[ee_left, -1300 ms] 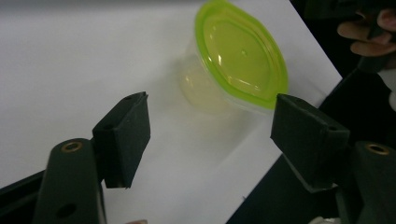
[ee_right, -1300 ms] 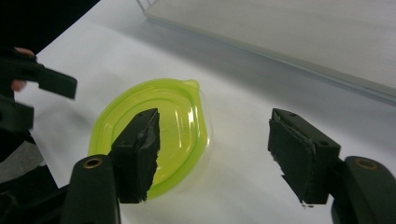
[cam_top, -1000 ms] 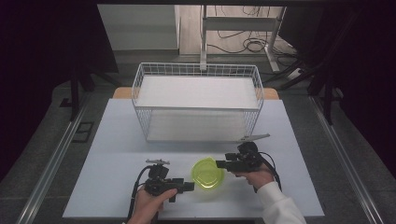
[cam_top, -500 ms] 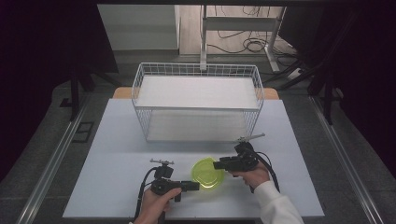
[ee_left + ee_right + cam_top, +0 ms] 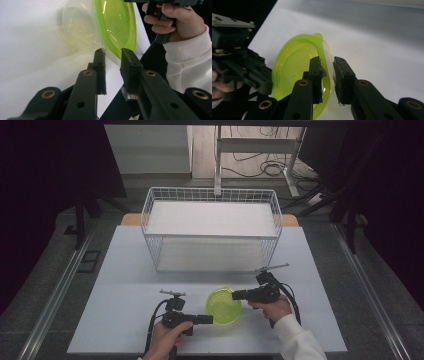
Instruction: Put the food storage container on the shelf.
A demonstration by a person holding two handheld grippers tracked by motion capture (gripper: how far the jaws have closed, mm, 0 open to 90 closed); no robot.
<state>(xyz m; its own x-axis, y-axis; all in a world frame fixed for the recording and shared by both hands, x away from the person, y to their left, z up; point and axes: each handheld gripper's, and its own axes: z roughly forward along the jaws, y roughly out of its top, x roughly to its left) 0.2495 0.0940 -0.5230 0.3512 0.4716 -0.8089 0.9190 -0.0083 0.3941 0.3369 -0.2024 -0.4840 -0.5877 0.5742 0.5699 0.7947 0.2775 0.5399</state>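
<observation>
Nearest to you, your left gripper [image 5: 210, 319] comes in from the left side of the green-lidded container [image 5: 223, 306], its jaws level with the rim. In the left gripper view the two pads have just been closing and now sit narrow, one on each side of the container's edge [image 5: 113, 53]; whether both pads already press on it, you cannot tell. Your hand [image 5: 167, 340] holds that gripper just short of the container, near the table's front edge.

The container itself rests on the white table [image 5: 125, 270], round, clear-bodied, with a lime lid that carries a small tab.

On the container's right side, your right gripper [image 5: 236, 295] reaches in level. Its jaws have also just been closing; in the right gripper view the rim [image 5: 327, 62] stands between the pads, one pad over the lid, the other outside the clear wall.

Beyond the container, well apart from it, stands the white wire basket [image 5: 210, 195].
</observation>
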